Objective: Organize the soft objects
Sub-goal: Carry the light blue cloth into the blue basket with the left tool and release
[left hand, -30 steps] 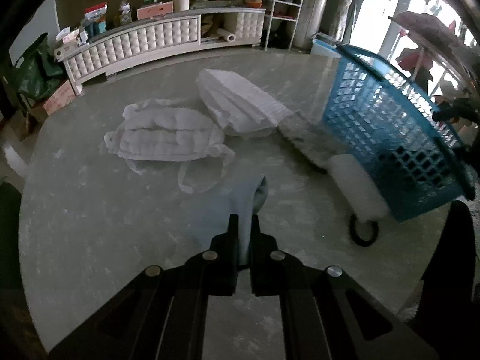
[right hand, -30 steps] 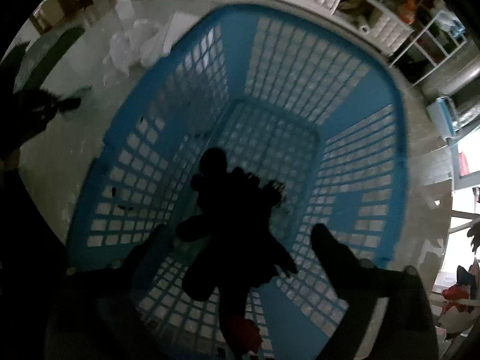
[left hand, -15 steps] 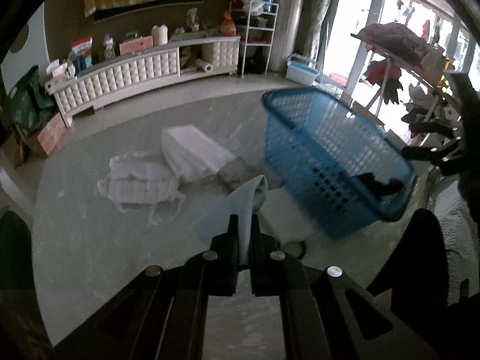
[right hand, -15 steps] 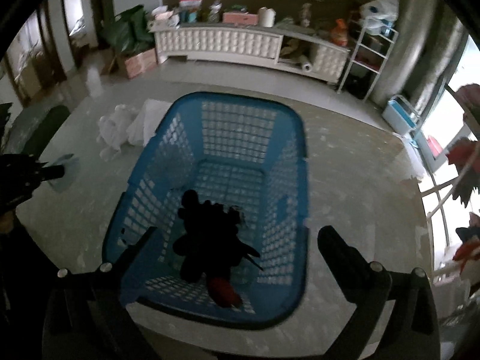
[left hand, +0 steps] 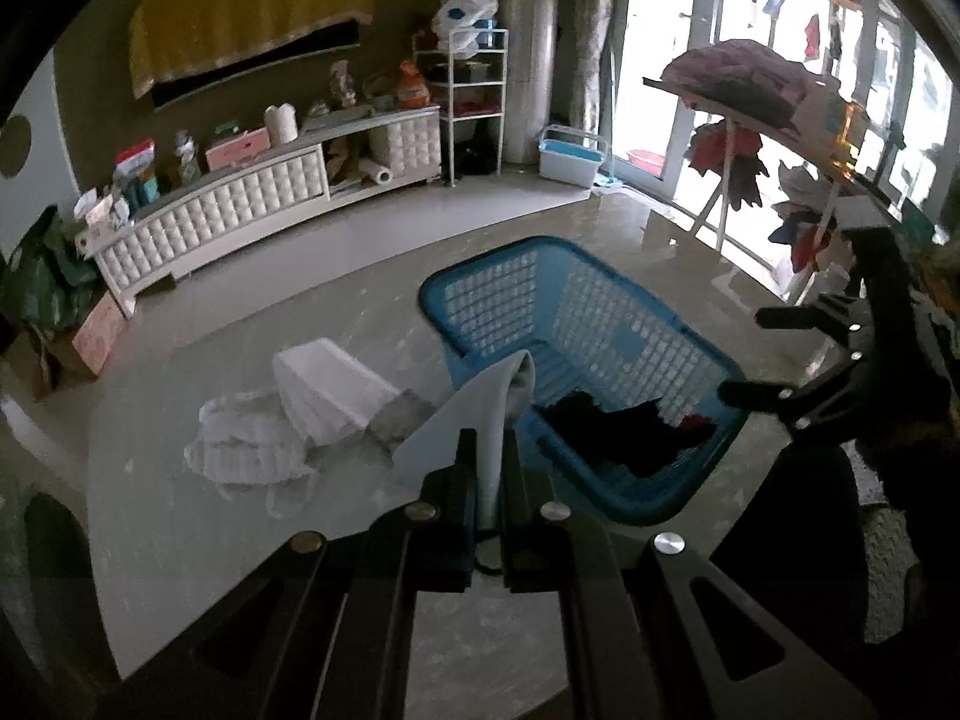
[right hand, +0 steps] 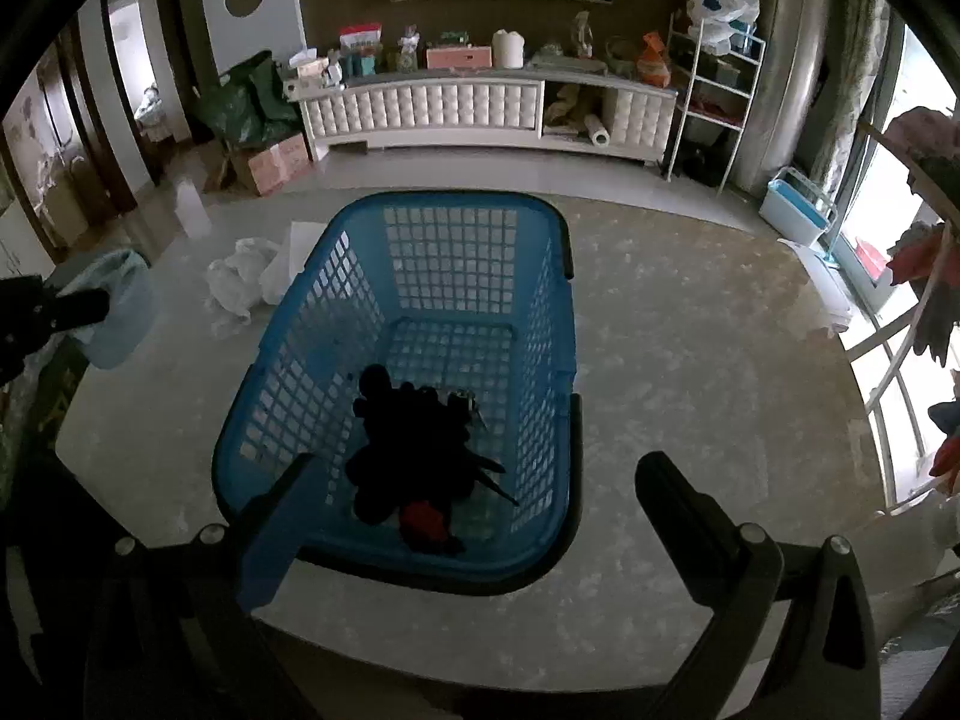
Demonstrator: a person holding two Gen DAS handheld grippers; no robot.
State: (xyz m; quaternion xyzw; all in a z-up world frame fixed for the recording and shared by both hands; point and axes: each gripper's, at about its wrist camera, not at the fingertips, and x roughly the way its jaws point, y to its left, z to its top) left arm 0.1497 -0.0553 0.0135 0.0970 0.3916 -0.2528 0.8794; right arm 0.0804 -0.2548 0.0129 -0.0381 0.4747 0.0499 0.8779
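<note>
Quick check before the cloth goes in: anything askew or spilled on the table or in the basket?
Nothing spilled. The blue basket stands upright with a dark bundle at its bottom. The white quilted pieces lie loose in an untidy heap beside it, unsorted. The left gripper holds the pale blue cloth; the right gripper is open.

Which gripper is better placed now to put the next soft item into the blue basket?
Left. The left gripper is already shut on the pale blue cloth beside the blue basket. The right gripper is open and empty.

We see a dim room; bright daylight pours through the tall glass windows (left hand: 762, 138). Straight lines bend and edges go black.
</note>
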